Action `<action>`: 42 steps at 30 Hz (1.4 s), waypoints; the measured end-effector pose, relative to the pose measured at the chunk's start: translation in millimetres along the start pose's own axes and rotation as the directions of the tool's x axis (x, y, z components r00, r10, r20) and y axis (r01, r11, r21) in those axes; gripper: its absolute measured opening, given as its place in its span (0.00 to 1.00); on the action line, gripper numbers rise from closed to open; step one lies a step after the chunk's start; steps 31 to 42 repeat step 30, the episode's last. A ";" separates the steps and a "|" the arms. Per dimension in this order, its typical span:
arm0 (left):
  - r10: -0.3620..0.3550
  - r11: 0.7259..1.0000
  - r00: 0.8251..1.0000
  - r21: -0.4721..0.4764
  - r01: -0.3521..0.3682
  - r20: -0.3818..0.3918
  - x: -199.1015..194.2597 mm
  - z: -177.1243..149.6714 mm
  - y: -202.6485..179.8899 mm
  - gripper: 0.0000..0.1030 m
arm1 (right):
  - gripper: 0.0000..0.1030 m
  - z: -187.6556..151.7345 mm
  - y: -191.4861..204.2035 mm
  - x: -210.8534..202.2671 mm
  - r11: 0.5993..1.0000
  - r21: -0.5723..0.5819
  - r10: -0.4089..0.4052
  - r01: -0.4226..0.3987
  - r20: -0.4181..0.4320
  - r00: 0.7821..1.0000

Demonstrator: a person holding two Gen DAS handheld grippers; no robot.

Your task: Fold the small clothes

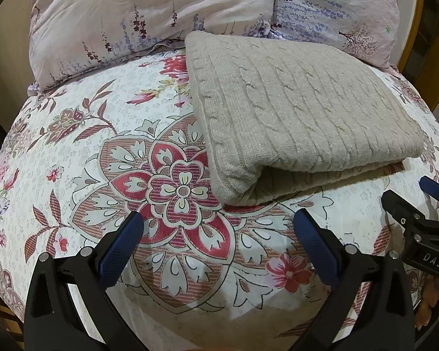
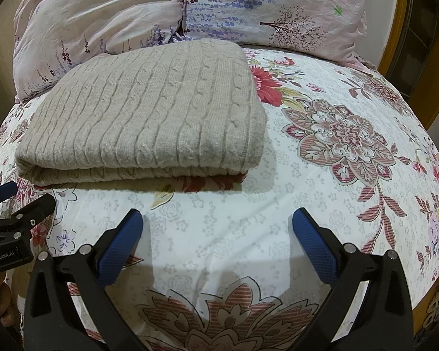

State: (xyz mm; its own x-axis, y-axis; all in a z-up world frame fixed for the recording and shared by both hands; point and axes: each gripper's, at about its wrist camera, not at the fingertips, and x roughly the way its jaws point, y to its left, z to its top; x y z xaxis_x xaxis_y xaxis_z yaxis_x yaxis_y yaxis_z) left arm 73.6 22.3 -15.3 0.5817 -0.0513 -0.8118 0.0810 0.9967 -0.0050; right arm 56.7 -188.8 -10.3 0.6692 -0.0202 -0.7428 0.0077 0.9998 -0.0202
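A beige cable-knit sweater [image 1: 301, 117] lies folded into a thick rectangle on the floral bed sheet [image 1: 73, 146]. It also shows in the right wrist view [image 2: 149, 111], at upper left. My left gripper [image 1: 218, 222] is open and empty, hovering over the sheet just in front of the sweater's near left corner. My right gripper [image 2: 218, 219] is open and empty, in front of the sweater's near right edge. The right gripper shows at the right edge of the left wrist view [image 1: 406, 199]; the left gripper shows at the left edge of the right wrist view [image 2: 26, 199].
Two pillows with a lavender print [image 1: 131, 20] [image 2: 263, 8] lie behind the sweater at the head of the bed. A wooden frame [image 2: 404, 29] stands at the far right. The sheet [image 2: 336, 146] spreads bare to the right of the sweater.
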 end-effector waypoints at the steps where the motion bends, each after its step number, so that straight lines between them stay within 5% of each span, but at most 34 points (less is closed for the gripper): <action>1: 0.000 1.000 1.000 0.000 0.000 0.000 0.0 0.0 -0.1 0.99 | 0.98 0.0 0.1 0.0 1.000 0.000 0.000 0.000 0.000 1.000; 42: 0.000 1.000 1.000 0.002 0.000 -0.008 0.9 0.8 0.1 0.99 | 0.98 0.2 -0.5 -0.3 1.000 -0.004 0.002 -0.002 0.000 1.000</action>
